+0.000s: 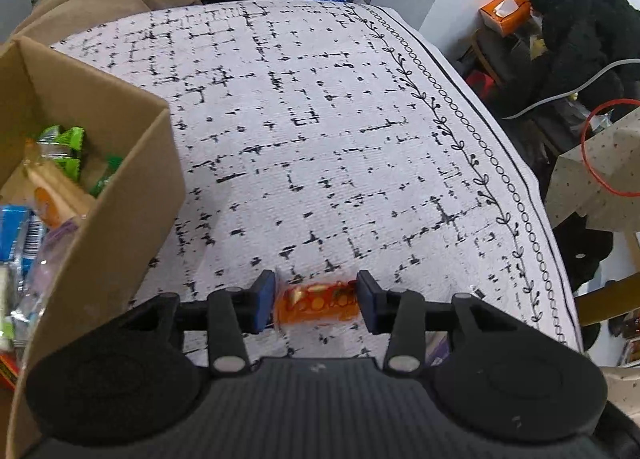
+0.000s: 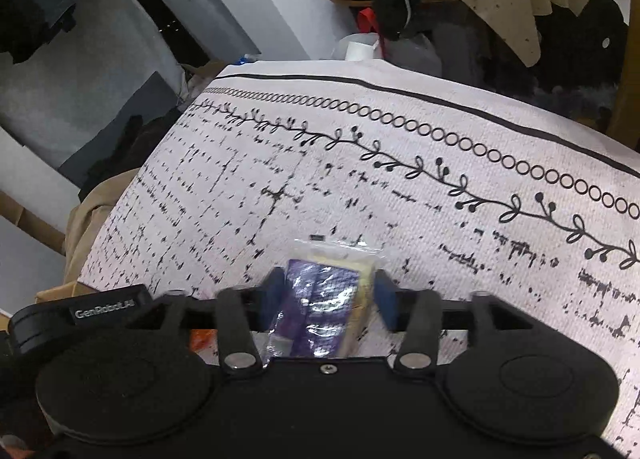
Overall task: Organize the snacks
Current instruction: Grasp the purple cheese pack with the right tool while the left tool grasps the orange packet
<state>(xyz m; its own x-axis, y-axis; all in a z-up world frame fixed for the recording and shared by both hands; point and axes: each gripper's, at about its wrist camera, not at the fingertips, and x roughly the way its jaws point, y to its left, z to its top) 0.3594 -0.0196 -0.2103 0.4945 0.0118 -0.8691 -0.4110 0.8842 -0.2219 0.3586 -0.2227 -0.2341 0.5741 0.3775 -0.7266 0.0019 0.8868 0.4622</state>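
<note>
Snacks lay in three places. An orange snack packet [image 1: 316,301] sat between the blue fingertips of the left gripper [image 1: 316,301], both pads pressed against its ends, so the gripper was clenched on it just above the patterned cloth [image 1: 320,139] that covered the bench. To the left of that gripper stood a cardboard box [image 1: 132,195], open at the top, with more wrapped snacks inside: green packets [image 1: 66,151] toward the far corner, a pale packet with an orange mark [image 1: 50,195] in the middle, and blue-and-white wrappers [image 1: 20,235] nearer the camera.

In the right wrist view, the right gripper [image 2: 326,295] grasped a clear-wrapped purple and cream snack packet [image 2: 320,295]; its blue pads touched the wrapper on both sides, and the sealed clear end stuck out past the fingertips over the cloth [image 2: 440,219]. Part of the left gripper's black body [image 2: 80,313], with a printed label, showed at the lower left of that view, with a scrap of orange just beside it.

Beyond the bench edge were a heap of dark clothing [image 1: 580,19], an orange tissue box [image 1: 506,11] and a red ring [image 1: 608,147] against spotted paper.
</note>
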